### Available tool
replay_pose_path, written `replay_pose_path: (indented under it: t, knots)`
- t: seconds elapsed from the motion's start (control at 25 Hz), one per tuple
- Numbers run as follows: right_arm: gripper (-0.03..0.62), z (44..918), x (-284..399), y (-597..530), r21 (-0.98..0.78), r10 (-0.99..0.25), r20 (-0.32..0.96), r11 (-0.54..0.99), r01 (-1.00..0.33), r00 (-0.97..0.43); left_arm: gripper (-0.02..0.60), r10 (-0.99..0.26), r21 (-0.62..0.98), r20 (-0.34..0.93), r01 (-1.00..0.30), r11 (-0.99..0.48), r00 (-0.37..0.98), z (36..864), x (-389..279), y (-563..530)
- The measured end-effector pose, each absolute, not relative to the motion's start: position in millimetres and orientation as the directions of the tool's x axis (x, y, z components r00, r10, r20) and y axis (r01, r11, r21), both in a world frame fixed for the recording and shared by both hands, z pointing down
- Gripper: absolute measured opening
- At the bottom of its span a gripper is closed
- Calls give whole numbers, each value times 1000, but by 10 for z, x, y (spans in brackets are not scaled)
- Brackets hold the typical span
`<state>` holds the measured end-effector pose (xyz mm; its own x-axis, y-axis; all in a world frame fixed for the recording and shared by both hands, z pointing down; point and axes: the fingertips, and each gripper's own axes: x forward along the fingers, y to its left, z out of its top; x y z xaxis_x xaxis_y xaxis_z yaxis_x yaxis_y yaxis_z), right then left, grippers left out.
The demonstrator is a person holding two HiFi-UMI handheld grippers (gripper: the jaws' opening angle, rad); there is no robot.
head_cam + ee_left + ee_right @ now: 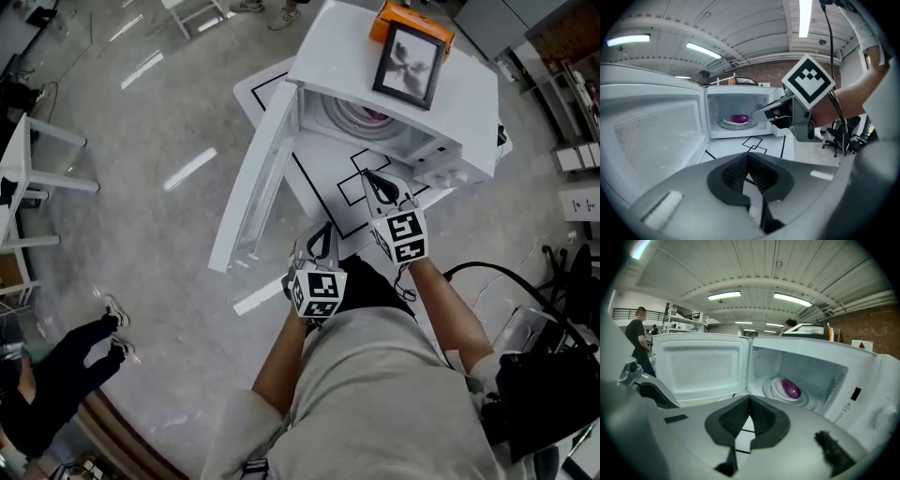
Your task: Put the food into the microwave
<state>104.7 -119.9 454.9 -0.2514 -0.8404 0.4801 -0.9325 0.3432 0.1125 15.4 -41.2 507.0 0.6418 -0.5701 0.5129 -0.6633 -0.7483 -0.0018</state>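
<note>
A white microwave (pixel 342 52) stands on a white table with its door (pixel 253 192) swung wide open to the left. Inside, purple food (pixel 791 388) lies on a white plate (pixel 774 391); the left gripper view shows the same food (pixel 738 118) deep in the cavity. My right gripper (pixel 373 180) is just in front of the open cavity, shut and holding nothing. My left gripper (pixel 322 236) hangs lower, nearer the table's front edge beside the door, also shut and empty. The left gripper view shows the right gripper (pixel 761 111) pointing at the opening.
A framed picture (pixel 410 62) and an orange box (pixel 398 21) sit on top of the microwave. The table (pixel 323 192) carries black line markings. A person in black (pixel 56 375) is at lower left, white furniture (pixel 19 178) at far left, cables (pixel 497 277) at right.
</note>
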Motion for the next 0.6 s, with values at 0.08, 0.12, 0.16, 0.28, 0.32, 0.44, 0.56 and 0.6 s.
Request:
replay_pose_path:
  t: [0.08,0.12,0.16,0.28,0.32,0.44,0.56,0.6]
  knots:
    - [12,4497,979,-1061,105,-840,478,346,-932,-258,8,-551,23,500,-646,-763,668,5009,227,-397]
    - [11,4483,947,-994,103,-839,479,346,-933,-258,8,-543,28,494,-636,-771,679,4980,254,-393]
    - [11,4465,917,-936,103,-841,476,343,-934,-257,8,-536,30,488,-627,-778,689,4951,277,-390]
    - [11,4386,879,-826,103,-863,441,324,-941,-249,8,-518,34,472,-601,-798,714,4872,368,-386]
    - [11,4368,890,-797,104,-867,435,315,-943,-242,8,-512,35,465,-593,-805,722,4846,408,-387]
    - [11,4321,948,-707,115,-879,427,286,-951,-212,8,-497,37,446,-570,-821,745,4770,510,-362]
    - [11,4276,987,-602,127,-890,417,258,-958,-185,8,-489,49,431,-560,-827,759,4716,542,-310]
    - [11,4257,989,-570,129,-894,411,251,-959,-179,8,-484,52,427,-555,-830,764,4699,543,-292]
